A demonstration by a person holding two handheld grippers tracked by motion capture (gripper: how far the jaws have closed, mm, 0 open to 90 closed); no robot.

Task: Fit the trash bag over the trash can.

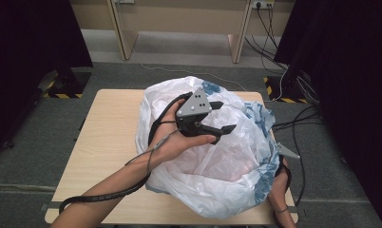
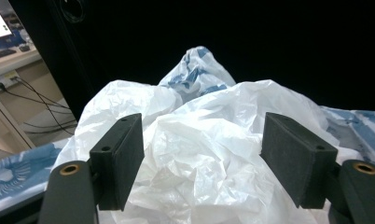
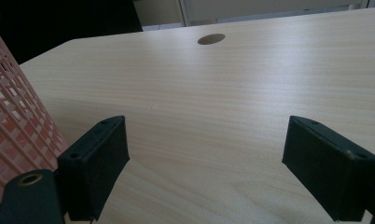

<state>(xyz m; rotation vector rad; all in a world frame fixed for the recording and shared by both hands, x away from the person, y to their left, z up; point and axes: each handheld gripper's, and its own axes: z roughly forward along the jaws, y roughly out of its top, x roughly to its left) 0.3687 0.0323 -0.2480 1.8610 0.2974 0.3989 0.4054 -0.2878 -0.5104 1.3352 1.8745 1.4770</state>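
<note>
A big white plastic bag (image 1: 213, 161) with blue print lies crumpled over most of the wooden table (image 1: 108, 142); something pink shows faintly through it. My left gripper (image 1: 228, 115) hovers over the top of the bag, jaws open and pointing right, nothing between them. In the left gripper view the two pads (image 2: 120, 158) stand wide apart above the bag's white folds (image 2: 199, 140). My right gripper (image 3: 206, 168) is open and empty low over bare tabletop (image 3: 251, 93), beside a pink mesh basket (image 3: 13, 121). Its grey plate (image 1: 286, 152) pokes out at the bag's right edge.
The table has a round cable hole (image 3: 211, 38). Dark curtains flank the table on both sides, and cables (image 1: 298, 118) run across the grey carpet at the right. A wooden desk frame (image 1: 179, 28) stands behind.
</note>
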